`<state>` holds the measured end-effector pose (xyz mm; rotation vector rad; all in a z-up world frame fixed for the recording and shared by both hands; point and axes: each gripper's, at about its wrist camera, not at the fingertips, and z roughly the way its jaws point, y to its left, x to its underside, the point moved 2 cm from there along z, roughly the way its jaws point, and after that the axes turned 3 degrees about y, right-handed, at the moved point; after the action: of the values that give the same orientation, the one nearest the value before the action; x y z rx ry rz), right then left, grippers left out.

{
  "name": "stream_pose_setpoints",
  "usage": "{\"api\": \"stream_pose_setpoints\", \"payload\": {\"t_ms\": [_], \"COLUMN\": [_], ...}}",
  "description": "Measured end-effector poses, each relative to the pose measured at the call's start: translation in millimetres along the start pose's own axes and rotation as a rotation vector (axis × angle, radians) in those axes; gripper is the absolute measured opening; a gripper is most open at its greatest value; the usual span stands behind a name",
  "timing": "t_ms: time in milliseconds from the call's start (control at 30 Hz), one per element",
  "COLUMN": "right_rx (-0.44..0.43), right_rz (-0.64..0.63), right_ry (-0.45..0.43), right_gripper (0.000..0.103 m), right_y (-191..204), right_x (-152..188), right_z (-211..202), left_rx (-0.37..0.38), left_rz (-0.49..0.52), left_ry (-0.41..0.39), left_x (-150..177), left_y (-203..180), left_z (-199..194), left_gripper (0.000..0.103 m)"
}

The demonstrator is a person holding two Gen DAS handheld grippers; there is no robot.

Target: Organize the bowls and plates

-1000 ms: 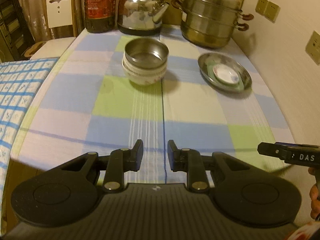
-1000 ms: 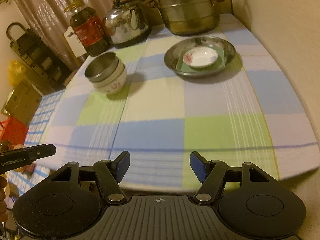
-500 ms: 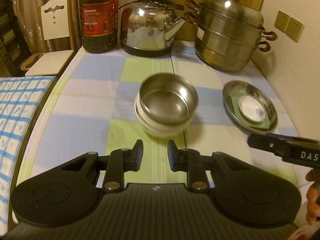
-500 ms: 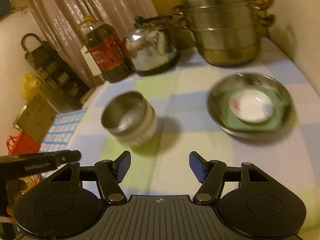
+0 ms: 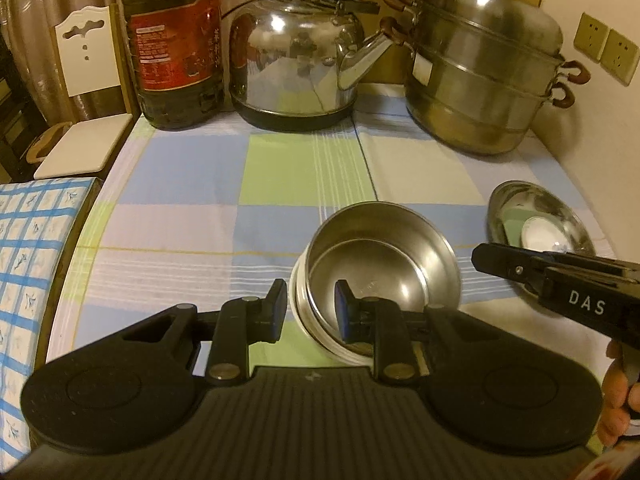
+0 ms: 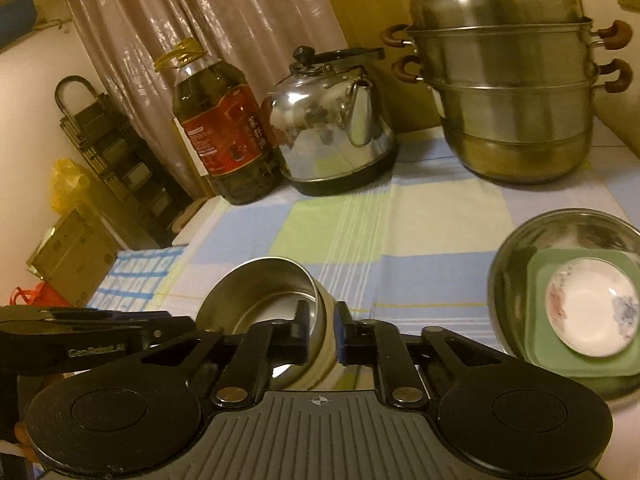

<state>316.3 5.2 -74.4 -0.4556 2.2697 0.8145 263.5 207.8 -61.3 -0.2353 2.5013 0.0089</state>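
- Straddling the near-left rim of the steel bowl point(image 5: 380, 264), the left gripper point(image 5: 310, 314) has one finger outside the bowls and one inside; the fingers point(image 5: 276, 312) look spread wider than the rim, though contact is hard to judge.
- The right gripper point(image 6: 323, 332) has its two fingers pressed onto the right wall of that steel bowl point(image 6: 264, 292), one inside and one outside, pinching it.
- Two bowls form the stack: the steel one nests in a white bowl point(image 5: 298, 316), at 6 o'clock on the table point(image 5: 180, 184).
- Three dishes sit stacked at 3 o'clock: a steel plate point(image 6: 520, 264), a green square plate point(image 6: 540, 344) in it, and a small white patterned saucer point(image 6: 592, 312) on top.
- Along the far edge stand one oil bottle point(image 5: 174, 40) at 11 o'clock, one kettle point(image 5: 296, 52) at 12 and one two-tier steamer pot point(image 5: 484, 68) at 1.
- One white chair point(image 5: 80, 112) stands beside the table at 10 o'clock.
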Motion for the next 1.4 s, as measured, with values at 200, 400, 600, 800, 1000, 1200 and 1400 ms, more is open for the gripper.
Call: {"api": "stream_pose_setpoints", "payload": {"t_ms": [200, 400, 600, 800, 1000, 1200, 1400], "right_rx": [0.002, 0.004, -0.016, 0.0, -0.026, -0.029, -0.056], "right_rz": [0.0, 0.013, 0.061, 0.044, 0.091, 0.088, 0.161], "right_ry": [0.027, 0.046, 0.059, 0.056, 0.04, 0.079, 0.127], "right_gripper": [0.002, 0.002, 0.003, 0.004, 0.009, 0.02, 0.019], "right_y": [-1.2, -7.5, -14.8, -16.2, -19.6, -18.0, -25.6], "right_x": [0.9, -1.9, -6.0, -8.7, -10.8, -9.3, -7.6], "right_z": [13.3, 21.9, 25.5, 29.1, 28.6, 41.4, 58.7], "left_rx": [0.014, 0.031, 0.04, 0.045, 0.05, 0.058, 0.079], "left_rz": [0.018, 0.011, 0.003, 0.006, 0.011, 0.016, 0.007], "left_ry": [0.026, 0.056, 0.079, 0.091, 0.114, 0.129, 0.147], "left_x": [-4.6, -6.8, -7.1, -9.6, -12.2, -13.7, -19.6], "left_y": [2.9, 5.9, 7.5, 8.5, 9.5, 10.9, 15.9], "left_z": [16.2, 29.8, 38.1, 46.1, 53.2, 60.2, 63.8], "left_gripper": [0.016, 0.013, 0.013, 0.013, 0.013, 0.011, 0.009]}}
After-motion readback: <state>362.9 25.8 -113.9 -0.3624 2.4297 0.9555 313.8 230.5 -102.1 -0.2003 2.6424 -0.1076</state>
